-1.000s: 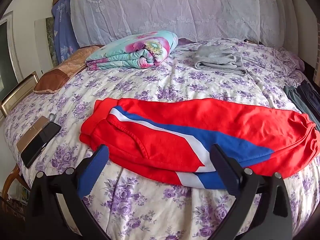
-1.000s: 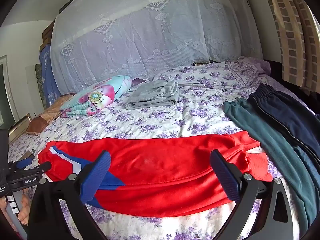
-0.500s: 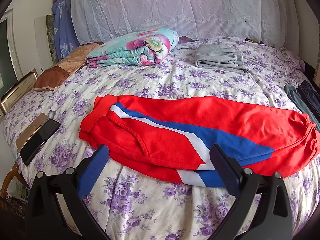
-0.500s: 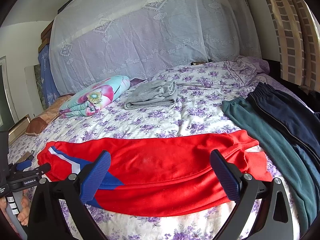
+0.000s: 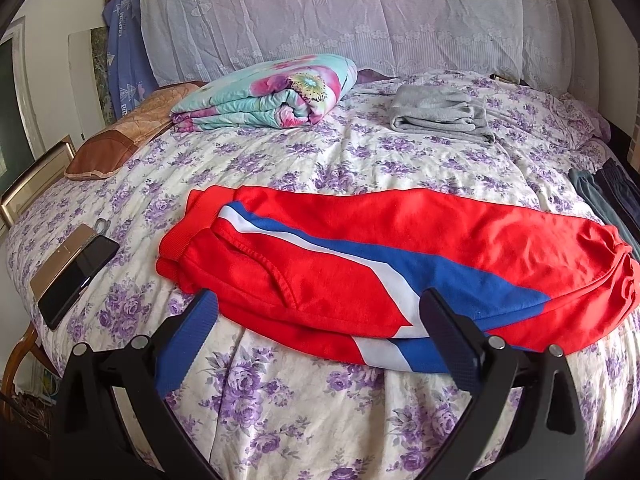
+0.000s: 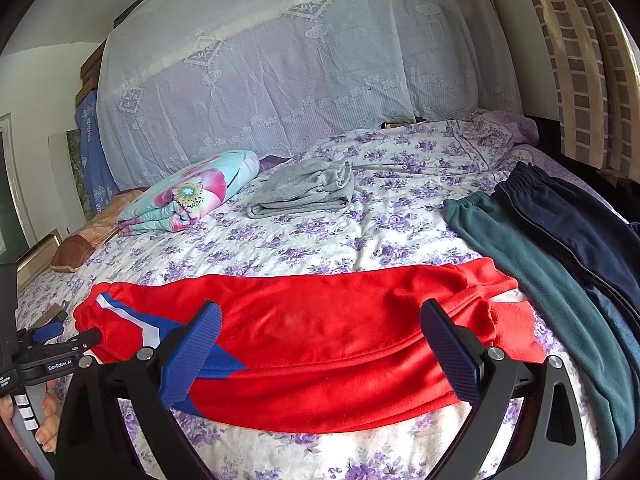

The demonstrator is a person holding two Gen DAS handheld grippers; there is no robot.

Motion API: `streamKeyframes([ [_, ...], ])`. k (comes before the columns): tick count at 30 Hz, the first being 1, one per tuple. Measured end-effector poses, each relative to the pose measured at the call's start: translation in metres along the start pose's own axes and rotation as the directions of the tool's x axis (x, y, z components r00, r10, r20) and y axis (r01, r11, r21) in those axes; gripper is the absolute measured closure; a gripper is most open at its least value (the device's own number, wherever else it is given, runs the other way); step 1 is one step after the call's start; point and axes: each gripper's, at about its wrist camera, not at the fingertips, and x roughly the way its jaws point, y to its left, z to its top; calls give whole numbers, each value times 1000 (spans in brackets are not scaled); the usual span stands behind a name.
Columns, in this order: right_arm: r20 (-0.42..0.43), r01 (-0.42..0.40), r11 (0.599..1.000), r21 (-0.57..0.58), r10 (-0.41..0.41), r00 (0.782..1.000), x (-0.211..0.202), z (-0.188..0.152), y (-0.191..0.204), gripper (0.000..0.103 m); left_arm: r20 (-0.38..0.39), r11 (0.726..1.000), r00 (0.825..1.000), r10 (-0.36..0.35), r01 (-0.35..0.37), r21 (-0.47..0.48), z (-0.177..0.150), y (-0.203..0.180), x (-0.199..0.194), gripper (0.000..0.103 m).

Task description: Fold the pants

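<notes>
Floral bed [image 5: 328, 168], red pants [image 5: 400, 256] just beyond both wide-spread claws

This is a bedroom in a home. A wide bed [image 5: 304, 168] takes up most of both views, spread with a cream sheet printed with purple flowers. A white lace net [image 6: 256, 80] hangs behind it. On the bed lie a folded flowered quilt [image 5: 272, 94], a brown pillow [image 5: 120, 140], a folded grey garment [image 6: 304, 192], red pants [image 5: 400, 264], and two phones [image 5: 68, 272]. A checked curtain [image 6: 576, 64] hangs at the right.
</notes>
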Motion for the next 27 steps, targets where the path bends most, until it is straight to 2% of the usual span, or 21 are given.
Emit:
streamKeyframes([
  [27,-14,5,1000,3,-5,1000,7,-3,3,3,-23,1000,1000,-1,1,6,1,-5,7,5],
])
